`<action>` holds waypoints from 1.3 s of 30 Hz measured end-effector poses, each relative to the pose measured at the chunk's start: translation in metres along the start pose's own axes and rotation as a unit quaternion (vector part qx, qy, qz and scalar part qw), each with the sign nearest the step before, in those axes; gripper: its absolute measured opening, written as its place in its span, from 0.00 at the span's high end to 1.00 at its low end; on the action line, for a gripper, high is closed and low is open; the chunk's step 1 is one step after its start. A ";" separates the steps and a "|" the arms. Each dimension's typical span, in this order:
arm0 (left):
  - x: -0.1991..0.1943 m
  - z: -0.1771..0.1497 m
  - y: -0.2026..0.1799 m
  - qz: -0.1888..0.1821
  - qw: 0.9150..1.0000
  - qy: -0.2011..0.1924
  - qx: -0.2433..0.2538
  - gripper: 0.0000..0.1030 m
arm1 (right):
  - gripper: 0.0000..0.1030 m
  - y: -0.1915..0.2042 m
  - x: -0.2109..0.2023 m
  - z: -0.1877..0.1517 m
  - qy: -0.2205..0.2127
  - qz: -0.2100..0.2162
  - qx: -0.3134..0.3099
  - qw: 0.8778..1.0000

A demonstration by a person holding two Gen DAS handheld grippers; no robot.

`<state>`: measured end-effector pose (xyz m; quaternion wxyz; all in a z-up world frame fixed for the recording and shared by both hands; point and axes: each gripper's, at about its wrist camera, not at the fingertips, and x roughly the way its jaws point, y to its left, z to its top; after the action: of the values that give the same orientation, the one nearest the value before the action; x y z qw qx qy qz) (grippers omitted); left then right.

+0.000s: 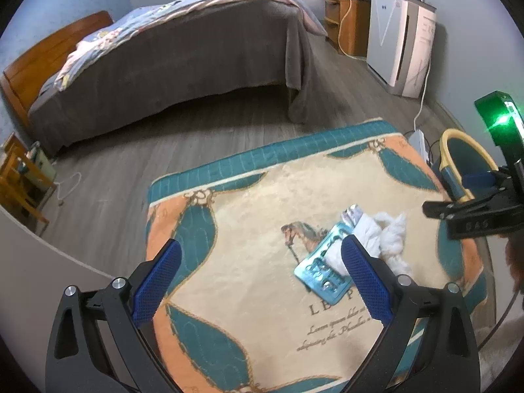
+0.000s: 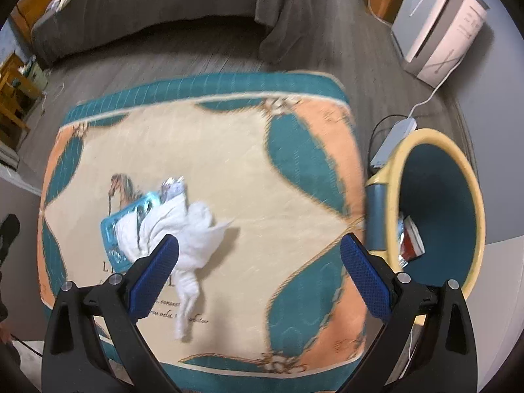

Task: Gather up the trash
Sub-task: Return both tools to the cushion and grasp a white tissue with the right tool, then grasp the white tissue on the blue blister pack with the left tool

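We hold both claws spread wide, nothing gripped: left gripper (image 1: 260, 267), right gripper (image 2: 260, 262). Crumpled tissue (image 2: 183, 229) and teal blister pack (image 1: 322, 270) lie mid-rug (image 2: 245, 163), well inside its border. Bin (image 2: 471, 177) touches the rug's right edge. Rug lettering blurs.

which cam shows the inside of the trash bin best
The right wrist view. It looks down into the trash bin, showing its teal interior and a red and silver wrapper at the bottom. The left wrist view catches only part of the yellow rim at the right edge, partly behind the right gripper.
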<state>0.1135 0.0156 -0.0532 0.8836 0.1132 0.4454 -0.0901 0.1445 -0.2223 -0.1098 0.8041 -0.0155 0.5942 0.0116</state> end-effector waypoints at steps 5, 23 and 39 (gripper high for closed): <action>0.004 -0.005 0.005 -0.001 1.000 0.010 0.006 0.06 | 0.06 0.016 0.018 -0.004 0.024 -0.002 0.006 1.000; 0.055 -0.016 0.006 0.007 0.998 0.063 -0.005 0.06 | 0.67 0.043 0.052 -0.004 0.063 0.050 0.004 0.997; 0.088 -0.025 -0.070 -0.062 0.994 0.078 0.047 0.09 | 0.68 -0.018 0.012 0.016 0.002 0.033 0.072 0.997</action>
<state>0.1279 -0.0500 -0.1474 0.8326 0.1336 0.5143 -0.1560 0.1635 -0.2394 -0.1165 0.8012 0.0619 0.5951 -0.0049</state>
